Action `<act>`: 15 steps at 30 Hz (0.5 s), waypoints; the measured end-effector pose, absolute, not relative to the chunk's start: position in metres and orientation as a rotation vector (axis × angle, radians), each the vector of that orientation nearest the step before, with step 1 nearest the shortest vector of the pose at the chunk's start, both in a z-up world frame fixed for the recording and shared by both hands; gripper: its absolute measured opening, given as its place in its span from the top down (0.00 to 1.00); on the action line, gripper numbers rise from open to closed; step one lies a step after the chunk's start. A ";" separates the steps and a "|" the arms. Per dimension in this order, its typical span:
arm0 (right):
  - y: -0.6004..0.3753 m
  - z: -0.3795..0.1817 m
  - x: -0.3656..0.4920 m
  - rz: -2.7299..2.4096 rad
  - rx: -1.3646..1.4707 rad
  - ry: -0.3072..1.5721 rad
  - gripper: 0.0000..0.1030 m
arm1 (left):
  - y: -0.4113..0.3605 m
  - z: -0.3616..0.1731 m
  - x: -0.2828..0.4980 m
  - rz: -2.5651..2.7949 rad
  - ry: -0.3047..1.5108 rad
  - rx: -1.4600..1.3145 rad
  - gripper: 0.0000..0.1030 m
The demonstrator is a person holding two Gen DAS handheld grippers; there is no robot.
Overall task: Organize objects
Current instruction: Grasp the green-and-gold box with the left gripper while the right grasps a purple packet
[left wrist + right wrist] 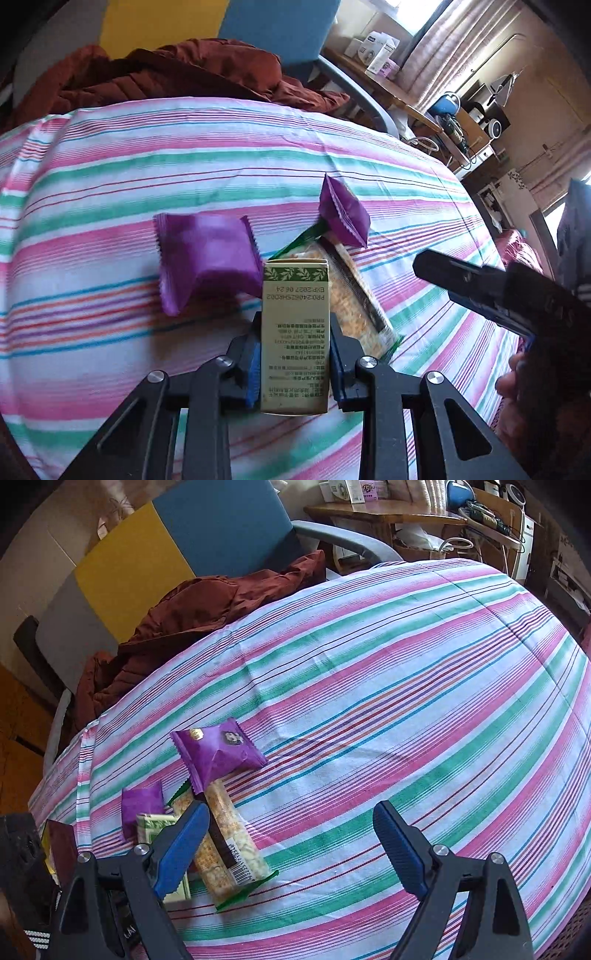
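The left hand-held gripper (293, 363) is clamped on the narrow sides of a small beige cardboard box with a green leaf band (294, 332), low over the desk under a pink, green and white striped cloth (110, 177). The right hand-held gripper (291, 843) has its jaws wide apart, with nothing between them. Beside the box lie a clear rice-cracker packet with green ends (225, 845) and two purple foil sachets (207, 258) (343, 212). Behind the desk are a rust-brown quilted jacket (166, 74), a blue and yellow chair back (177, 550) and a cluttered wooden side table (384, 513).
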State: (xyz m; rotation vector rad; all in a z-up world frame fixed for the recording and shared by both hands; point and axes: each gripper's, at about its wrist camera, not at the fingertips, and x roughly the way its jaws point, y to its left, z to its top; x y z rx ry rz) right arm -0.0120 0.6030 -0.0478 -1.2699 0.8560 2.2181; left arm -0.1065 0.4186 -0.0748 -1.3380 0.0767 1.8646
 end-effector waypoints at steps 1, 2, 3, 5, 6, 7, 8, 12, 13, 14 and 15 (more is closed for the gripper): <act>0.602 -0.048 -0.013 2.222 -1.273 0.870 0.15 | 0.414 -0.072 -0.103 1.865 0.082 -1.319 0.71; 0.601 -0.048 -0.015 2.230 -1.286 0.873 0.15 | 0.410 -0.070 -0.102 1.866 0.082 -1.312 0.71; 0.599 -0.048 -0.019 2.235 -1.298 0.866 0.15 | 0.405 -0.067 -0.100 1.873 0.080 -1.307 0.71; 0.595 -0.048 -0.032 2.250 -1.330 0.843 0.15 | 0.391 -0.063 -0.096 1.888 0.070 -1.299 0.71; 0.593 -0.048 -0.039 2.264 -1.342 0.835 0.15 | 0.385 -0.061 -0.095 1.894 0.063 -1.296 0.71; 0.592 -0.048 -0.047 2.278 -1.349 0.814 0.15 | 0.378 -0.060 -0.093 1.905 0.056 -1.297 0.71; 0.591 -0.048 -0.058 2.286 -1.352 0.772 0.15 | 0.372 -0.060 -0.092 1.910 0.050 -1.303 0.71; 0.596 -0.063 -0.093 2.287 -1.432 0.756 0.16 | 0.351 -0.062 -0.088 1.906 0.015 -1.344 0.71; 0.597 -0.068 -0.101 2.275 -1.446 0.732 0.17 | 0.348 -0.062 -0.086 1.905 0.013 -1.348 0.71; 0.598 -0.073 -0.108 2.264 -1.459 0.699 0.17 | 0.345 -0.061 -0.085 1.900 0.010 -1.352 0.71; 0.599 -0.078 -0.114 2.264 -1.483 0.689 0.17 | 0.343 -0.061 -0.084 1.896 0.007 -1.354 0.71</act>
